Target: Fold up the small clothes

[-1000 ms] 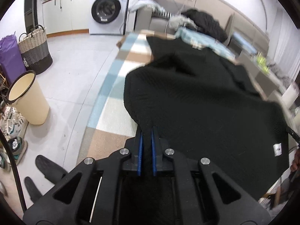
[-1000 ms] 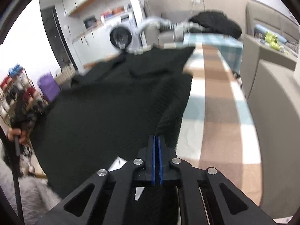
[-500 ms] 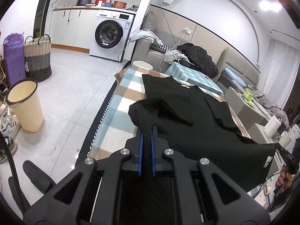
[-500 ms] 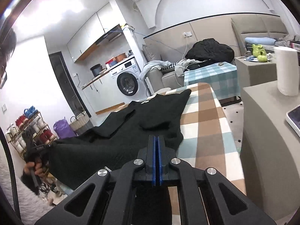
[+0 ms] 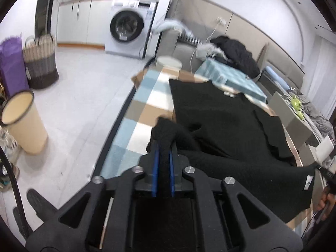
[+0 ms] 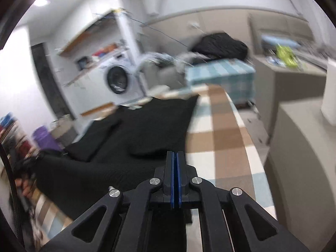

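Checked table (image 5: 145, 107) ahead; black knit top (image 5: 220, 121) soft, limp. Left gripper (image 5: 163, 153) pinches bunched hem; right gripper (image 6: 174, 163) pressed together, probably on hem edge — blurred.

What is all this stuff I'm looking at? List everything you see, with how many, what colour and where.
black garment: one, black, spread on the table, near edge lifted
checked table: one, blue, white and brown, under the garment
washing machine: one, white, back wall
bin: one, cream, on the floor at left
woven basket: one, grey and beige, on the floor
purple bag: one, beside the basket
dark clothes pile: one, black, on the sofa behind
paper roll: one, white, on the grey unit at right
left tongs: one, black with blue pads, shut on a garment corner
right tongs: one, black with blue pads, shut on the garment's other near corner
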{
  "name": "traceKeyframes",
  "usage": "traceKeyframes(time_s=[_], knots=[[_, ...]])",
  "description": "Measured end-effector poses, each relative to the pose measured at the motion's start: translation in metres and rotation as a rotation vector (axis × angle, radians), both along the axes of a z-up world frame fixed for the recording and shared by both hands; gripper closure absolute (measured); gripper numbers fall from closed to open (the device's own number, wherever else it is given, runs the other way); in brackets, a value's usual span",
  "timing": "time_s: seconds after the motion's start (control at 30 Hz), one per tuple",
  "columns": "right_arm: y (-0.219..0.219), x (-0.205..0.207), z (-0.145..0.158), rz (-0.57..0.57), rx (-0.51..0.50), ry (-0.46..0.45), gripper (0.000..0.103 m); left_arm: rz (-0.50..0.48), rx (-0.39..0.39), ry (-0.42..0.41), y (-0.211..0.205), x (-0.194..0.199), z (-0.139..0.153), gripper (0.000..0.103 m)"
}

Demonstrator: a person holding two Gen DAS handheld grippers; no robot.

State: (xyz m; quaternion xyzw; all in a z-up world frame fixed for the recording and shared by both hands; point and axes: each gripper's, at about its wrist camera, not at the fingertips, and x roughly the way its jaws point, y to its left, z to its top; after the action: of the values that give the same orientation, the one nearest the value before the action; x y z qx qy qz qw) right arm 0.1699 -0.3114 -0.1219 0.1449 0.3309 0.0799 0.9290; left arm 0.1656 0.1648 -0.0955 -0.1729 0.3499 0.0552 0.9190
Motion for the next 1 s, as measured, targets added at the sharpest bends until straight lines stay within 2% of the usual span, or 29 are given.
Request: traceKeyframes(time_s=[0.03,0.07,0.1,0.13,0.17,0.2,0.23,0.27,0.37,0.5,0.57,0.63,0.7,0.73,0.83,1.0], knots=[[-0.003,0.008,-0.007,-0.024,0.012,0.036,0.099,0.004,-0.009,0.021,0.001,0.005,-0.005,0.092],[-0.007,0.014,-0.012,-0.032,0.038,0.065,0.097,0.007,-0.009,0.042,0.001,0.009,-0.010,0.083],[-0.014,0.016,-0.018,-0.033,0.078,0.091,0.095,0.015,-0.006,0.058,0.002,0.011,-0.014,0.069],[-0.018,0.016,-0.021,-0.031,0.102,0.101,0.086,0.028,-0.008,0.069,0.005,0.010,-0.018,0.060],[-0.023,0.012,-0.023,-0.017,0.137,0.105,0.074,0.034,-0.017,0.076,0.007,0.010,-0.022,0.045],[-0.028,0.008,-0.024,-0.014,0.155,0.101,0.067,0.040,-0.029,0.080,0.009,0.011,-0.025,0.040],[-0.031,0.003,-0.025,-0.013,0.168,0.094,0.055,0.040,-0.039,0.079,0.012,0.011,-0.028,0.040],[-0.033,0.001,-0.026,-0.003,0.185,0.094,0.051,0.034,-0.040,0.085,0.013,0.015,-0.032,0.040],[-0.033,-0.002,-0.034,0.059,0.241,0.129,0.046,0.009,-0.042,0.114,0.010,0.030,-0.040,0.039],[-0.014,0.001,-0.039,0.125,0.215,0.142,0.042,-0.028,-0.043,0.147,-0.001,0.055,-0.054,0.039],[-0.001,0.009,-0.041,0.134,0.156,0.152,0.042,-0.036,-0.040,0.161,-0.006,0.066,-0.060,0.039],[0.014,0.016,-0.042,0.144,0.086,0.154,0.043,-0.053,-0.070,0.161,-0.008,0.073,-0.066,0.053],[0.022,0.022,-0.045,0.149,0.059,0.159,0.055,-0.079,-0.113,0.154,-0.011,0.076,-0.070,0.082],[0.026,0.025,-0.046,0.149,0.044,0.163,0.063,-0.098,-0.127,0.155,-0.014,0.078,-0.072,0.086],[0.038,0.033,-0.056,0.163,-0.009,0.211,0.081,-0.113,-0.088,0.159,-0.024,0.079,-0.071,0.093],[0.035,0.030,-0.057,0.175,-0.014,0.230,0.086,-0.150,-0.056,0.174,-0.035,0.068,-0.070,0.096]])
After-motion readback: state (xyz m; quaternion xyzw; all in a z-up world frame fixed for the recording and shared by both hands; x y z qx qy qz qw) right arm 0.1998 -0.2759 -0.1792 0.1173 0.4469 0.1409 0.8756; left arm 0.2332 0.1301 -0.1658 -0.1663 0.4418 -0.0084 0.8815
